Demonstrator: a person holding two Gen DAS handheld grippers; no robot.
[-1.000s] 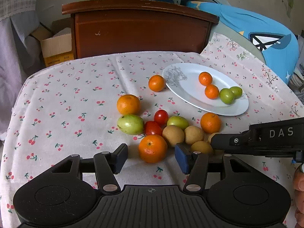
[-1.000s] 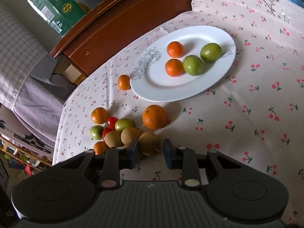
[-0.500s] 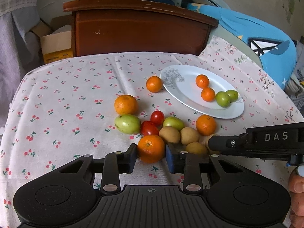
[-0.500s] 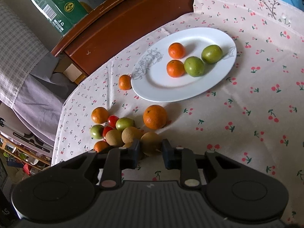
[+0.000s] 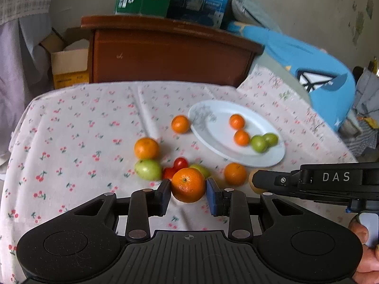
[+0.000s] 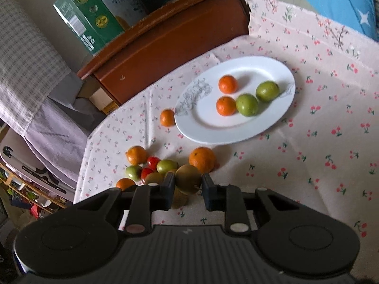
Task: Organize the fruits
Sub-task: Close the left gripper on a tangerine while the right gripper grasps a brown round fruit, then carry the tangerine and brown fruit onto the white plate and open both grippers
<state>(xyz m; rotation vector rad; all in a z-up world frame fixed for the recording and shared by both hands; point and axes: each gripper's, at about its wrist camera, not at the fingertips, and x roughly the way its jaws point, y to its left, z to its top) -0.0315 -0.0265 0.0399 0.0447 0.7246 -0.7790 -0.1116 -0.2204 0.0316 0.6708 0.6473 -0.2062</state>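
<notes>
My left gripper [image 5: 188, 193] is shut on an orange [image 5: 188, 184] and holds it lifted above the cloth. My right gripper [image 6: 188, 185] is shut on a brown fruit [image 6: 188, 178] and holds it above the pile; it also shows at the right of the left wrist view [image 5: 257, 183]. The white oval plate [image 5: 213, 135] [image 6: 203, 127] holds two small oranges and two green fruits. Loose oranges, green fruits and red tomatoes [image 5: 181, 163] [image 6: 152, 162] lie on the cloth in front of the plate.
The table has a cherry-print cloth [image 5: 78, 142]. A brown wooden cabinet [image 5: 165, 54] with boxes on top stands behind it. A blue cushion [image 5: 308, 66] lies at the far right. A cardboard box [image 5: 68, 66] sits at the back left.
My left gripper closed on the orange and lifted it off the cloth. My right gripper closed on the brown fruit and raised it from the pile.
</notes>
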